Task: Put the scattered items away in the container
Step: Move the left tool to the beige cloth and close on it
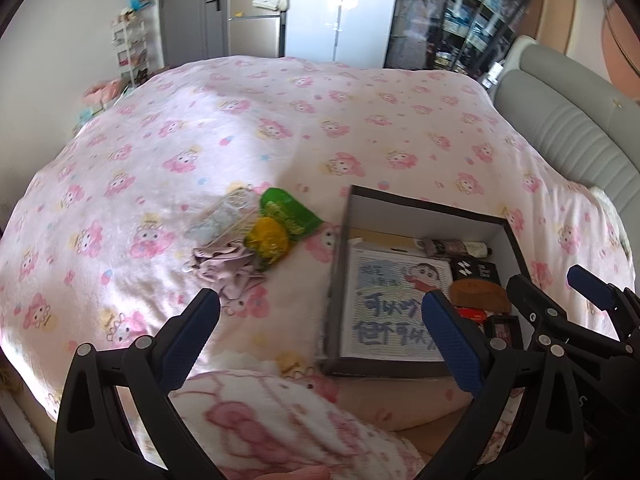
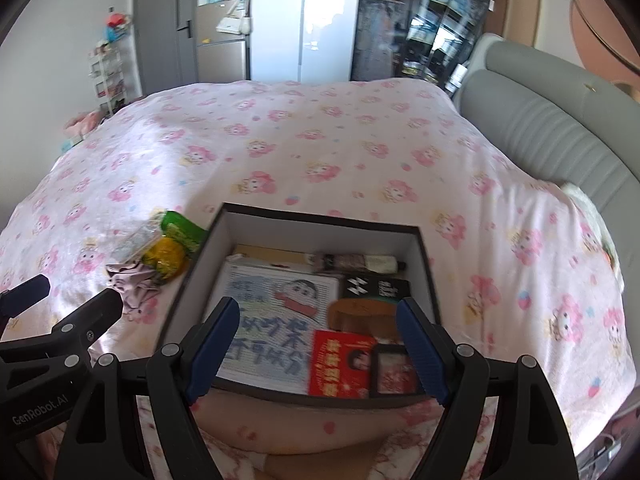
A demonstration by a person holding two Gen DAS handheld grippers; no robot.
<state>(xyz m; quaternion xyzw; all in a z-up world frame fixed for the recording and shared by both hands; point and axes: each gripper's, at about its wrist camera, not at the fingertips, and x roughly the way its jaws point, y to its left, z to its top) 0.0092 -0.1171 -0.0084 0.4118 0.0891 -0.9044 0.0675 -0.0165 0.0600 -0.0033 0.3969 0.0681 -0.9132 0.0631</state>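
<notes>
A dark box (image 1: 424,204) (image 2: 320,218) with white inner walls sits on the pink bed and holds a cartoon picture book (image 2: 276,304), a wooden comb (image 2: 360,310), a red packet (image 2: 340,360) and other small items. Left of it lie a green packet (image 1: 290,212) (image 2: 182,230), a yellow packet (image 1: 268,240) (image 2: 166,256), a clear plastic piece (image 1: 224,212) and a crumpled lilac cloth (image 1: 224,264) (image 2: 132,276). My left gripper (image 1: 320,332) is open and empty, near the box's left edge. My right gripper (image 2: 318,344) is open and empty above the box's front.
The bed has a pink cartoon-print cover (image 1: 320,120). A grey padded headboard (image 2: 560,140) runs along the right. Wardrobes and shelves (image 2: 304,20) stand beyond the far edge. My lap in pink patterned clothing (image 1: 280,420) is at the bottom.
</notes>
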